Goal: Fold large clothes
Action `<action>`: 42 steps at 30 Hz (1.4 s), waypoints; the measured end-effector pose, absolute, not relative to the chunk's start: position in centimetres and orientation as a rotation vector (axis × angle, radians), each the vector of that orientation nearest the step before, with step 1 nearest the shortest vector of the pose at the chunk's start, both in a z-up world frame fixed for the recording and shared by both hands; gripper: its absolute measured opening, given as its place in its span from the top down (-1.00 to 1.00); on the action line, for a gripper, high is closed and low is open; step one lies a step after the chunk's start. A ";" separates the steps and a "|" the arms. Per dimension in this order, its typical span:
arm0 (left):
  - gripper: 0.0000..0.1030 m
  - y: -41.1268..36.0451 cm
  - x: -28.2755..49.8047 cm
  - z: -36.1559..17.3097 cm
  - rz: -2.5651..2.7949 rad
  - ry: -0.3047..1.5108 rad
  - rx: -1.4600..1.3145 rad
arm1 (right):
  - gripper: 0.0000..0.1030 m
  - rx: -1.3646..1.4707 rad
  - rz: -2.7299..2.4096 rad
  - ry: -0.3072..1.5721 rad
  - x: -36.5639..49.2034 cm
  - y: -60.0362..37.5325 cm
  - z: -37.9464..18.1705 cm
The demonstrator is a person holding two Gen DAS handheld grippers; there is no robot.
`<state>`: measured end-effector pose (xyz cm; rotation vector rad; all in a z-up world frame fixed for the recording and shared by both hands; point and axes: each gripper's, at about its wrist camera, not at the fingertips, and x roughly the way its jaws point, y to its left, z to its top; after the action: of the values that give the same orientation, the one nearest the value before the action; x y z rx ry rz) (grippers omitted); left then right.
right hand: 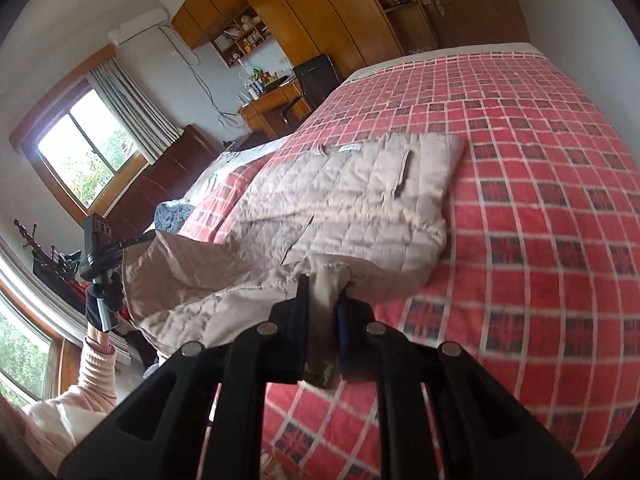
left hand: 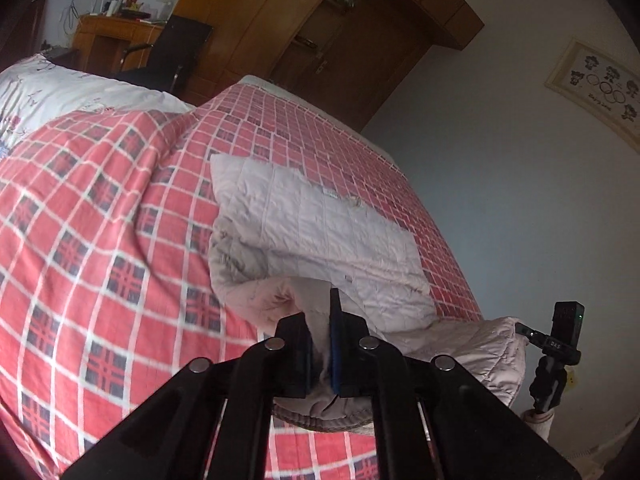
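Note:
A pale pink quilted jacket [left hand: 320, 224] lies on the red plaid bedspread [left hand: 92, 208], its far part flat and its near edge lifted off the bed. My left gripper [left hand: 320, 320] is shut on a bunched edge of that jacket. In the right wrist view the same jacket [right hand: 360, 188] stretches away over the bedspread [right hand: 540, 220], and my right gripper [right hand: 322, 300] is shut on another bunch of its near edge. The fabric between the two grips sags. The other gripper [left hand: 560, 344] shows at the right of the left wrist view, and at the left [right hand: 98, 248] of the right wrist view.
A white pillow [left hand: 60, 92] lies at the head of the bed. A wooden wardrobe [left hand: 320, 20], desk [left hand: 112, 40] and black chair [left hand: 172, 52] stand beyond. A window [right hand: 80, 148] and a dark headboard [right hand: 168, 172] are at left. A person's sleeve [right hand: 88, 380] shows at lower left.

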<state>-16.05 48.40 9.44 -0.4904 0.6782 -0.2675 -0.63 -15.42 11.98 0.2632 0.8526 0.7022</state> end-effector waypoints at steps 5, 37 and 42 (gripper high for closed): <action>0.88 49.3 -10.7 10.5 -0.246 0.653 -0.502 | 0.79 0.317 0.679 0.874 4.6 -16.0 12.8; 0.75 54.3 12.1 -0.8 -0.160 0.861 -0.833 | 0.62 0.584 0.570 1.169 28.5 -16.1 2.4; 0.56 56.0 11.0 -0.6 -0.221 0.812 -0.987 | 0.26 0.659 0.627 1.164 28.5 -17.2 2.5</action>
<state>10.97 55.97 -0.57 -0.9873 0.8118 -0.2206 28.50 -17.22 2.52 0.6586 1.1643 0.6267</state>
